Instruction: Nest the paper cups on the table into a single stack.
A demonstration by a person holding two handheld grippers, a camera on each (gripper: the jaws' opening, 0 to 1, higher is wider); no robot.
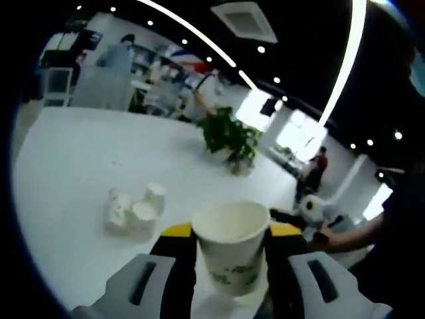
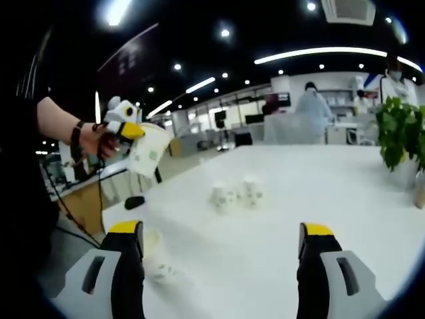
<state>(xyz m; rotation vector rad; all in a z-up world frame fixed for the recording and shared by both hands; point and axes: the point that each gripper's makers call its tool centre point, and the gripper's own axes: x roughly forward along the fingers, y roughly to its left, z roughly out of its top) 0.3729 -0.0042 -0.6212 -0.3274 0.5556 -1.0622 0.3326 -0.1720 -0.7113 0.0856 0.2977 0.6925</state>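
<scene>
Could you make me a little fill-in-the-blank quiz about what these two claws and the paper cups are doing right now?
1. The left claw is shut on a paper ____.
2. The right claw holds nothing; its jaws stand ____.
3. The cluster of small cups sits on the ____ table.
4. Farther along the table stands a green potted ____.

Missing words: cup; open; white; plant
</scene>
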